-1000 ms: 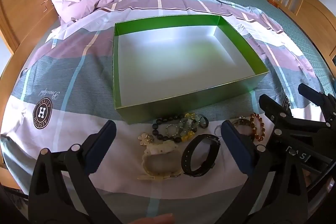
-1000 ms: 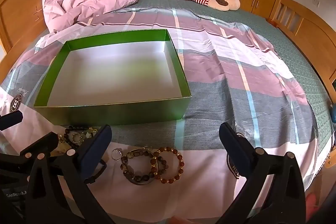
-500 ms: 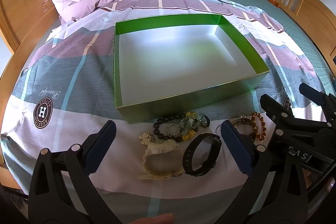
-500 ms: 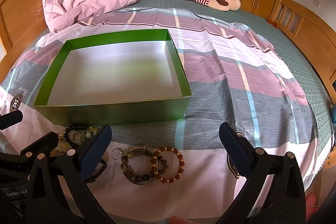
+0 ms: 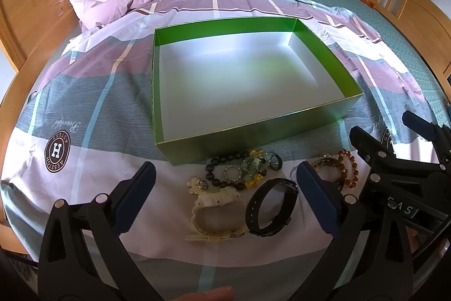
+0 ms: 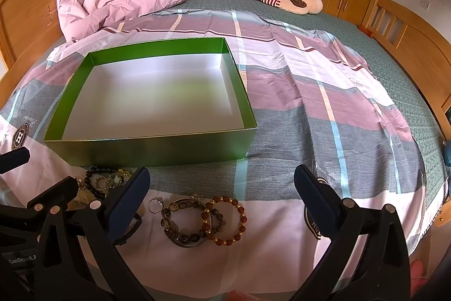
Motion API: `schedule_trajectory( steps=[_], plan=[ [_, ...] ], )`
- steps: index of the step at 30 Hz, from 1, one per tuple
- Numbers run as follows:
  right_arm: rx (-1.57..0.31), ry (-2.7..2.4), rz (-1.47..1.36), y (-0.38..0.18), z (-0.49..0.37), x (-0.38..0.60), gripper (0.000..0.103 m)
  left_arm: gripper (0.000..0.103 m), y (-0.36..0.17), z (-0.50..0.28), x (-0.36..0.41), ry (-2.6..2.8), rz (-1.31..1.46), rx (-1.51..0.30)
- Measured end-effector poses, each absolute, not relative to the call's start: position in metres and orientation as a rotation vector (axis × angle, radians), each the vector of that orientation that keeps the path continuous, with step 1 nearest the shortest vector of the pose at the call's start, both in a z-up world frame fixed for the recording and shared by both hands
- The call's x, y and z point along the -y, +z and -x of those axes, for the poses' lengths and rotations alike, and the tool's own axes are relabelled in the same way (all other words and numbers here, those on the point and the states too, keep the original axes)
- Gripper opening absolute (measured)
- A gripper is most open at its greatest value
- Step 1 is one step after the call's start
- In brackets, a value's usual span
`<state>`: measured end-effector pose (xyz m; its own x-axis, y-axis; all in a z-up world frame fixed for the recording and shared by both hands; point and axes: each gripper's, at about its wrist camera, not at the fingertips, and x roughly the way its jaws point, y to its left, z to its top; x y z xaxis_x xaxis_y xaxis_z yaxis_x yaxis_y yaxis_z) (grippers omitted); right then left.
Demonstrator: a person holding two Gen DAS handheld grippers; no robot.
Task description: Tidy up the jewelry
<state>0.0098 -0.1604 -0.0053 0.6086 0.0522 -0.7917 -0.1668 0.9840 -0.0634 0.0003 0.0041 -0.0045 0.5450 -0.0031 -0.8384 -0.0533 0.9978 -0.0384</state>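
Black with blue pads, the left tongs (image 5: 225,199) hang wide open and hold nothing, poised over the near edge of the bed; the right tongs (image 6: 222,193) are just as wide and just as empty. Between the left pads, nearer than the green box (image 5: 253,131), lie a cream watch (image 5: 214,213) and a black watch band (image 5: 272,206) side by side, each curled into a loop that opens upward, the cream one stretched roughly along the line from pad to pad. Just beyond them, closer to the box's front wall, sits a small flower brooch (image 5: 196,184), then a tangle against the wall: a dark bead bracelet (image 5: 222,168), a small sparkly ring-shaped piece (image 5: 232,173) and a green-and-yellow bead bracelet (image 5: 255,167), with a dark loop at its right end that I cannot identify. To the right of that tangle, still short of the box, the right tongs straddle a clear ring (image 6: 156,205), a grey stone bracelet (image 6: 183,222) and an amber bead bracelet (image 6: 225,220), the last two overlapping. So the count is two watches, one brooch, four bead bracelets and two small ring pieces at least. The box stands empty, its long side running left to right across the striped bedspread (image 6: 324,114). My judgement: the left tongs are nearer the watches, the right nearer the amber pair, and each must drop down and forward, then carry over the front wall.
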Motion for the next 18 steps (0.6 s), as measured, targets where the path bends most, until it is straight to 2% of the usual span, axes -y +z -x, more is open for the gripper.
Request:
schedule_trajectory(
  steps=[18],
  plan=[
    [-0.904, 0.123, 0.143, -0.0046, -0.0085, 0.1602, 0.1, 0.099, -0.0066, 0.0011, -0.0046, 0.03, 0.06, -0.996]
  ],
)
